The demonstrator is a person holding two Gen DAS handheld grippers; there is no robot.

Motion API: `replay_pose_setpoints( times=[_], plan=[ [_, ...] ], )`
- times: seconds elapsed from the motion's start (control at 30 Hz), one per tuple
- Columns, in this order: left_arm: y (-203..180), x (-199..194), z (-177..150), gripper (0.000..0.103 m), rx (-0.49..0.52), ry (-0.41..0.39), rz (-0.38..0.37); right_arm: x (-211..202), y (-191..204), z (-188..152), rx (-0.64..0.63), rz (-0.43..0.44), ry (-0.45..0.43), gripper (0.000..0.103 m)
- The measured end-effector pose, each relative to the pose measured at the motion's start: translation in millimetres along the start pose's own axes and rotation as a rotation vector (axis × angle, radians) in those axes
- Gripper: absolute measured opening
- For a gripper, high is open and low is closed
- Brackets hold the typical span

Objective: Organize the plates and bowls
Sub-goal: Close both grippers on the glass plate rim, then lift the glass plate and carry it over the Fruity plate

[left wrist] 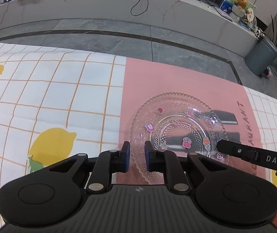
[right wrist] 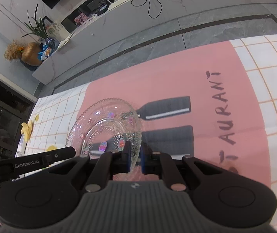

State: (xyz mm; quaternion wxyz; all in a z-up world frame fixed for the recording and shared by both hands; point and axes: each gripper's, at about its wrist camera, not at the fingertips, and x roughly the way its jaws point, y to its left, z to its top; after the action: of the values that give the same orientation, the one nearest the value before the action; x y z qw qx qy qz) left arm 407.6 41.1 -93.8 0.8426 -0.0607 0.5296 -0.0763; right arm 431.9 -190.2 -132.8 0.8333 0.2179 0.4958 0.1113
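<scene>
A clear glass plate (left wrist: 177, 128) with beaded rim and small fruit stickers lies on the pink placemat (left wrist: 167, 81). My left gripper (left wrist: 137, 156) straddles the plate's near-left rim, one blue pad on each side, closed on it. In the right wrist view the same plate (right wrist: 103, 124) shows, and my right gripper (right wrist: 134, 158) is closed on its right rim. Each gripper's finger shows in the other's view: the right one (left wrist: 255, 155) over the plate's right edge, the left one (right wrist: 31, 161) at the plate's left edge.
The placemat lies on a white checked cloth with lemon prints (left wrist: 51, 101) covering the table. A yellow object (right wrist: 26, 130) sits at the cloth's far left. Beyond the table edge are grey floor tiles (left wrist: 119, 38) and a long marble bench (left wrist: 119, 5).
</scene>
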Motion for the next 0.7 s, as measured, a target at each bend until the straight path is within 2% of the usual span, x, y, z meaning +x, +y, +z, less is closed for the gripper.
replay_pose_setpoints(
  times=[0.33, 0.7],
  plan=[
    [-25, -42, -12, 0.017, 0.031, 0.0, -0.014, -43, -7, -16, 0.044, 0.034, 0.001, 0.007],
    [-65, -104, -39, 0.017, 0.036, -0.032, -0.049, -124, -11, -38, 0.045, 0.057, -0.069, 0.007]
  ],
)
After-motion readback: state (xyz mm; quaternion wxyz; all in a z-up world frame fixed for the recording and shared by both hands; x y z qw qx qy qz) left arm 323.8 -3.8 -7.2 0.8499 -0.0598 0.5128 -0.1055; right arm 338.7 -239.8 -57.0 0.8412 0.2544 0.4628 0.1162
